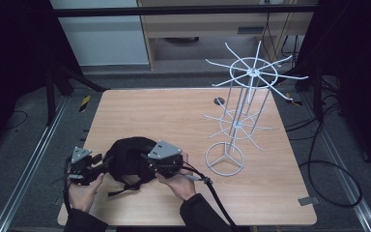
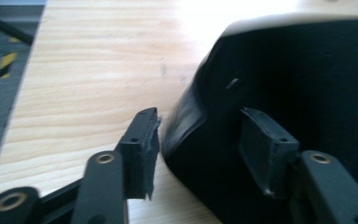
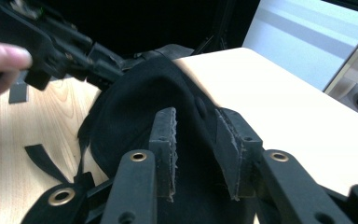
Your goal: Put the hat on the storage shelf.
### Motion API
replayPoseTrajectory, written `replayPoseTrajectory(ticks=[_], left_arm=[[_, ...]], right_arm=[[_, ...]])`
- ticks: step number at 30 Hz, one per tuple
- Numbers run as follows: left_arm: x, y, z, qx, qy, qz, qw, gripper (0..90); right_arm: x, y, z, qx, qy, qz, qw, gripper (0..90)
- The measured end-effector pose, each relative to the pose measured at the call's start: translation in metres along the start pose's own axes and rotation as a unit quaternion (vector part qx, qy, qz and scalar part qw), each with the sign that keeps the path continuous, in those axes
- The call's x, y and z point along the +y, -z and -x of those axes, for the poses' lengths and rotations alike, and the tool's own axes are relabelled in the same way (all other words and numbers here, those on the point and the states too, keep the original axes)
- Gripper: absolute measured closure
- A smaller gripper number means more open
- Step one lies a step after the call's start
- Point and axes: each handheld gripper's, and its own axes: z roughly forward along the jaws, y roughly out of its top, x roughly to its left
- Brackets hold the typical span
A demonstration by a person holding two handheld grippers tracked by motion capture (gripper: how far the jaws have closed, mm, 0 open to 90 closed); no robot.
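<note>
A black cap (image 1: 125,157) lies on the wooden table (image 1: 174,106) near its front left. My left gripper (image 1: 107,163) is at the cap's left edge. In the left gripper view its jaws (image 2: 198,140) stand apart astride the cap's rim (image 2: 186,116), one pad (image 2: 142,140) over bare wood, the other against the dark fabric (image 2: 307,84). My right gripper (image 1: 144,162) reaches in from the cap's right side. Its jaws (image 3: 198,140) stand parted with a ridge of the cap (image 3: 140,102) between them, and the pads do not visibly press on it.
A white wire rack (image 1: 241,121) with spoked hooks stands on a ring base at the table's right. A loose black strap (image 3: 42,161) of the cap trails on the wood. The left gripper (image 3: 70,56) and a fingertip (image 3: 4,56) show far off in the right gripper view.
</note>
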Motion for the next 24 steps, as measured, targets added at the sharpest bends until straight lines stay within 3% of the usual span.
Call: replayPoseTrajectory(ticks=[3,7,14,18,24], left_arm=[[0.000,0.002,-0.001,-0.001,0.000,0.002,1.0000,44.3],[0.006,0.010,0.001,-0.011,-0.009,0.025,0.9996,42.7],[0.025,0.028,0.013,-0.050,-0.047,0.059,0.9959,41.4],[0.033,0.027,0.020,-0.075,-0.057,0.058,0.9938,40.8],[0.041,0.018,0.029,-0.098,-0.085,0.047,0.9904,40.0]], right_arm=[[-0.003,0.009,0.005,-0.002,-0.015,0.001,0.9999,66.2],[-0.010,0.028,0.014,-0.007,-0.039,-0.002,0.9992,65.1],[-0.031,0.069,0.030,-0.028,-0.073,-0.013,0.9969,60.6],[-0.046,0.091,0.037,-0.043,-0.080,-0.028,0.9955,57.2],[-0.073,0.126,0.045,-0.060,-0.112,-0.028,0.9915,52.7]])
